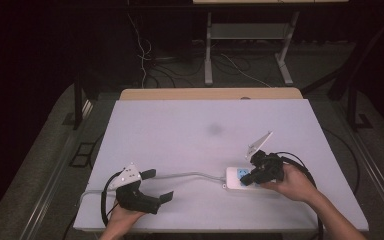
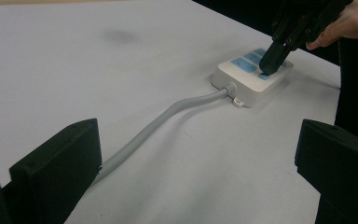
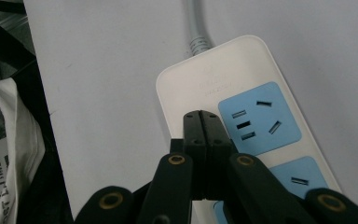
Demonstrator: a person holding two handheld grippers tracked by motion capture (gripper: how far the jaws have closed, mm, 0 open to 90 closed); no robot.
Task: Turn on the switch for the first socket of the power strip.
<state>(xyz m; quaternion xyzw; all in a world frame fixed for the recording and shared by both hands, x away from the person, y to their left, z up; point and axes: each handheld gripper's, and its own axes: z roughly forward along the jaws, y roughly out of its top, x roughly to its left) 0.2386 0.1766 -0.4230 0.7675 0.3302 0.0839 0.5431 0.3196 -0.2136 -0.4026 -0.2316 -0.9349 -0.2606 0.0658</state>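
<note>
The power strip (image 3: 200,88) looks like smooth plastic, its cord (image 2: 168,116) perhaps rubbery.

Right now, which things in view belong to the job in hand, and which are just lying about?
In the job:
- power strip
- its grey cable
- right gripper, fingers shut, tip at the strip
- left gripper, open, idle

Lying about:
- printed bag beside the table
- cables on the floor

White table (image 1: 180,135) bearing corded power strip (image 1: 236,178)
</note>
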